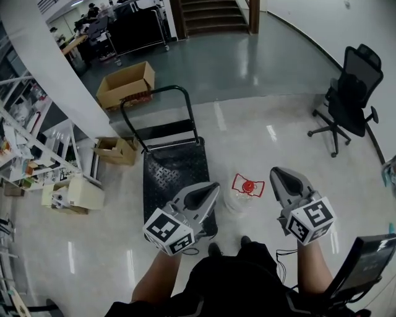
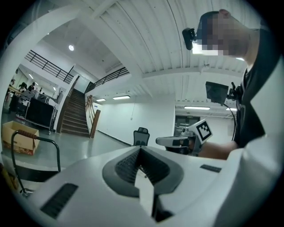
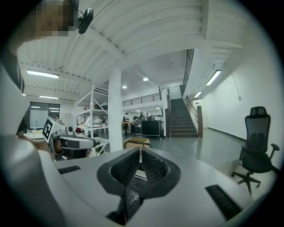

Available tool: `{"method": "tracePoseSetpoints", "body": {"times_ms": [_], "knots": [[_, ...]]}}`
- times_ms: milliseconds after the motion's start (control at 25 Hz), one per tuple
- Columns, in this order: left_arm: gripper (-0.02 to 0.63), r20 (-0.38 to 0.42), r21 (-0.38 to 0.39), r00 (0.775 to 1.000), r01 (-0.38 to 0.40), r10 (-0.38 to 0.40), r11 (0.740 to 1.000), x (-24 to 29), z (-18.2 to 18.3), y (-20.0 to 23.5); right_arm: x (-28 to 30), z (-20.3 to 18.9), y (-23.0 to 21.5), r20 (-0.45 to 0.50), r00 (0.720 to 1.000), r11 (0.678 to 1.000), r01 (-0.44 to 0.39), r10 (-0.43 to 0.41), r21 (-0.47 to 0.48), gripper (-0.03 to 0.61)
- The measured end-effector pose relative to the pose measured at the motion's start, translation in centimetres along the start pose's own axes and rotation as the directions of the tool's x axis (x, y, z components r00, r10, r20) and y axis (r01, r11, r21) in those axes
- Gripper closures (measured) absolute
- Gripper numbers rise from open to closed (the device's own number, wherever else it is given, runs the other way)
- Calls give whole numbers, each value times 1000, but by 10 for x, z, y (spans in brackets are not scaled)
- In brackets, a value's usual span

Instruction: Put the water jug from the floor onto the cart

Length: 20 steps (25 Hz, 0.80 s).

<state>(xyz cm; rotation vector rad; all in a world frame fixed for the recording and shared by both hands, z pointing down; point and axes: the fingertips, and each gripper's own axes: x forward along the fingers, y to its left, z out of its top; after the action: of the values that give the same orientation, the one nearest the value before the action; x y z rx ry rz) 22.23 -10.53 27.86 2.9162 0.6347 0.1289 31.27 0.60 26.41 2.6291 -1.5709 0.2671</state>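
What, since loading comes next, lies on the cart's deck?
The visible part of the cart's deck is bare; the left tool hides its near corner. The water jug stands on the floor beside it.

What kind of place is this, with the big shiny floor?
Probably a workshop or a warehouse-style office. There are metal shelves full of supplies, open cardboard boxes on the floor near a flat cart, plus an office chair and a staircase.

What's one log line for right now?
water jug: on floor beside cart, untouched | left gripper: jaws shut, empty | right gripper: jaws shut, empty
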Motion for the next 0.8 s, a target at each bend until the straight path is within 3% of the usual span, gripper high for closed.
{"method": "tracePoseSetpoints", "body": {"times_ms": [360, 480, 600, 680, 800], "knots": [[617, -92, -41, 994, -71, 67, 997, 43, -22, 41, 59, -27, -75, -22, 1000, 995, 8, -6, 103, 572], [617, -173, -54, 980, -109, 98, 993, 67, -50, 56, 74, -52, -106, -59, 998, 987, 9, 0, 158, 542], [617, -222, -131, 971, -121, 90, 984, 93, -83, 70, 90, -89, -140, -128, 992, 978, 33, -6, 208, 504], [617, -256, -166, 963, -129, 83, 978, 111, -107, 75, 99, -120, -163, -175, 985, 955, 58, -7, 290, 487], [617, -344, -183, 936, -147, 77, 972, 138, -152, 83, 114, -177, -190, -224, 974, 885, 95, 11, 455, 445]]}}
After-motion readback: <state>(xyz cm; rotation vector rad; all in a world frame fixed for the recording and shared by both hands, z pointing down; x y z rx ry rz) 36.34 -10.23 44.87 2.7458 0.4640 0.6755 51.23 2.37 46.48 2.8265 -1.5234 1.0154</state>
